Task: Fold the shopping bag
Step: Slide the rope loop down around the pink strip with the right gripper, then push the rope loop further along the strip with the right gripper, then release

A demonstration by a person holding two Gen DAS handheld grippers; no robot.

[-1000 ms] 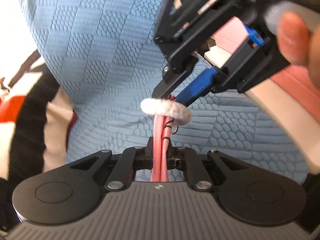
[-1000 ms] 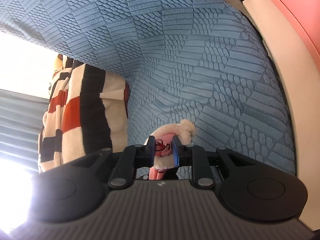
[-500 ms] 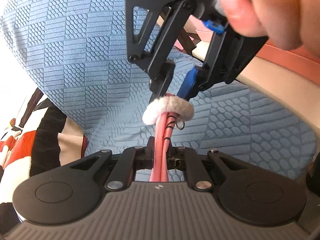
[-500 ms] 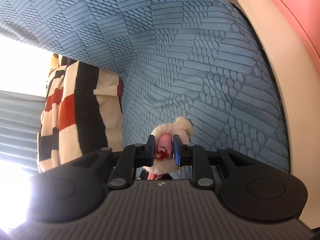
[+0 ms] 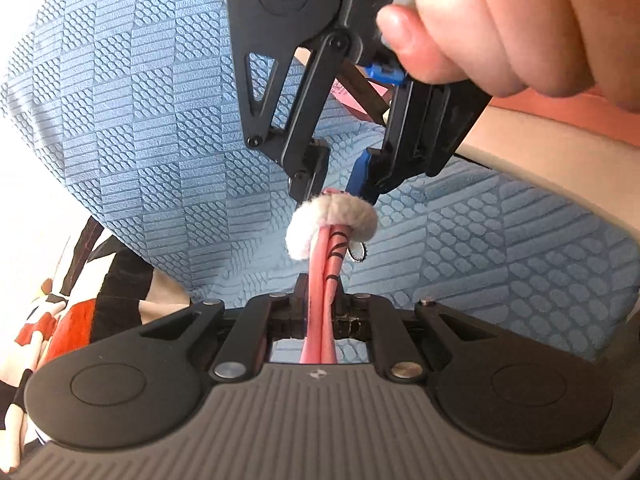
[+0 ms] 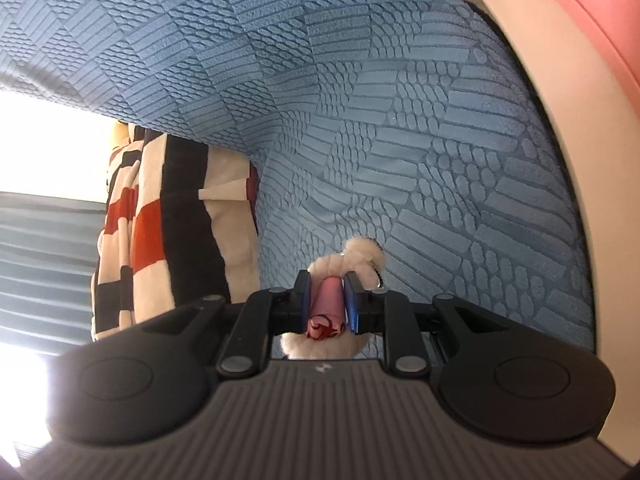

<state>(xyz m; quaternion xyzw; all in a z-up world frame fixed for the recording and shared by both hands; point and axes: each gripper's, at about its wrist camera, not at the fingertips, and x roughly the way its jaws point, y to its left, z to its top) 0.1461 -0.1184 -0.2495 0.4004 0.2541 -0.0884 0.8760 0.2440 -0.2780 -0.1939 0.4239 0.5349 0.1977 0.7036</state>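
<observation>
Above the blue textured cover (image 5: 168,128), the shopping bag (image 5: 324,292) is already rolled into a thin pink bundle, with a white fluffy band (image 5: 332,220) ringing it. I judge the folding nearly complete; only seating the band and setting the bag down remain. My left tool (image 5: 320,312) clamps the bundle's near end, angled downward. My right tool (image 5: 340,184), hand (image 5: 500,24) above it, pinches the far end at the band.

No readable text, labels or numbers in either view. Only marks: a small embossed logo, not legible, on each gripper body, left gripper (image 5: 322,300) and right gripper (image 6: 326,304). Dark squiggles on the pink shopping bag (image 5: 326,280) can't be read as letters.
</observation>
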